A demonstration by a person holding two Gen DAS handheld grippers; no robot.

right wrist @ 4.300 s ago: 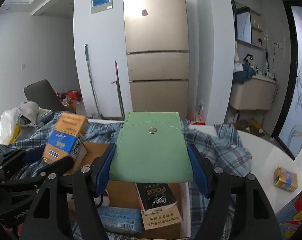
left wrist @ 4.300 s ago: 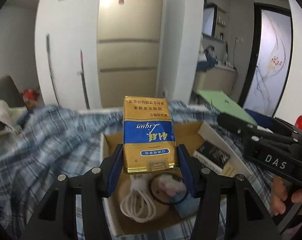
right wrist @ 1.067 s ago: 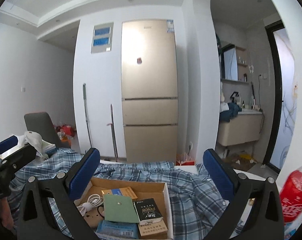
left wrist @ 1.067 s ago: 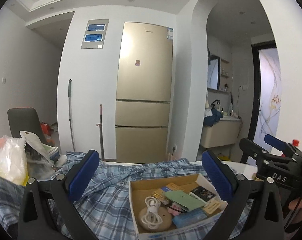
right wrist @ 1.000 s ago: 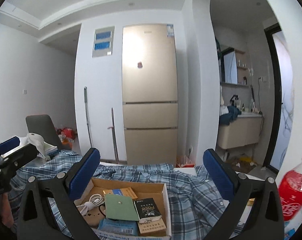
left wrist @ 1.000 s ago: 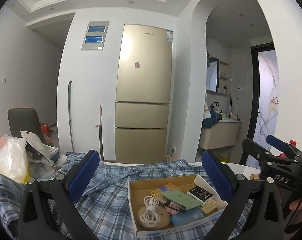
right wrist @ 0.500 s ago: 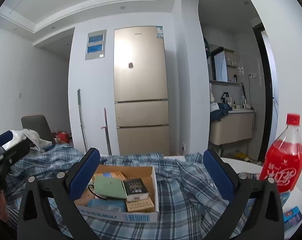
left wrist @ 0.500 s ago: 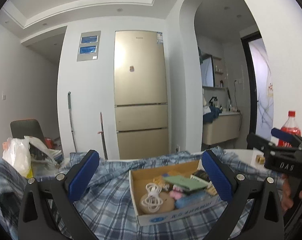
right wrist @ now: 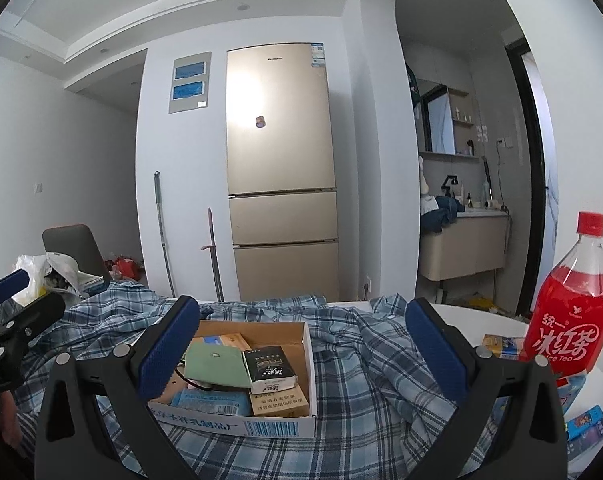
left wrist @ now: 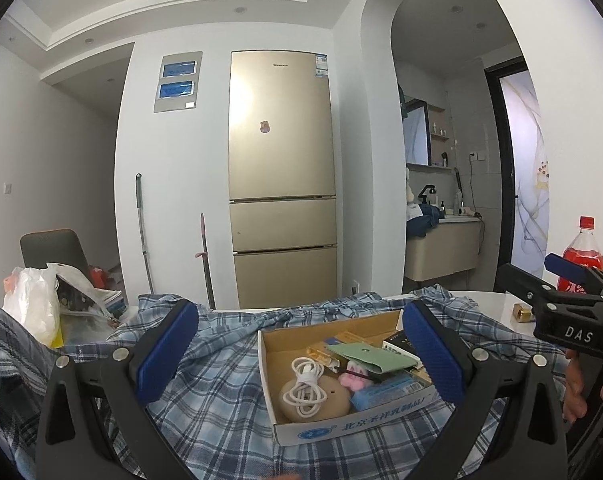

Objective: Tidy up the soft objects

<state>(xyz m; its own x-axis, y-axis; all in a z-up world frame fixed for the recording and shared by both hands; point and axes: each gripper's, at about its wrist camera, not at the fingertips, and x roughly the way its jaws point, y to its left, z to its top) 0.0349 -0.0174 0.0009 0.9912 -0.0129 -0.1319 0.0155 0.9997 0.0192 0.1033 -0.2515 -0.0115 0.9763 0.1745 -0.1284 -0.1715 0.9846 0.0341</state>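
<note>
While both grippers hang spread wide and empty above the checked cloth (left wrist: 221,396), you look to be between items, so settle on the next one before you move in. Your left gripper (left wrist: 301,356) has its blue pads well apart, and the cardboard box (left wrist: 341,432) sits low between them, toward the right pad. Your right gripper (right wrist: 301,344) is just as wide, with the box under its left pad.

The box holds a coiled white cable (left wrist: 305,384), a green pouch (right wrist: 215,362) and a black packet (right wrist: 269,362) leaning against it. A small yellow box (right wrist: 501,346) lies outside on the white table, beside the red bottle (right wrist: 571,316); it may be the next item, though it is partly hidden. If so, take it with your right gripper, coming in low and clear of the bottle, and close across its narrow sides.
</note>
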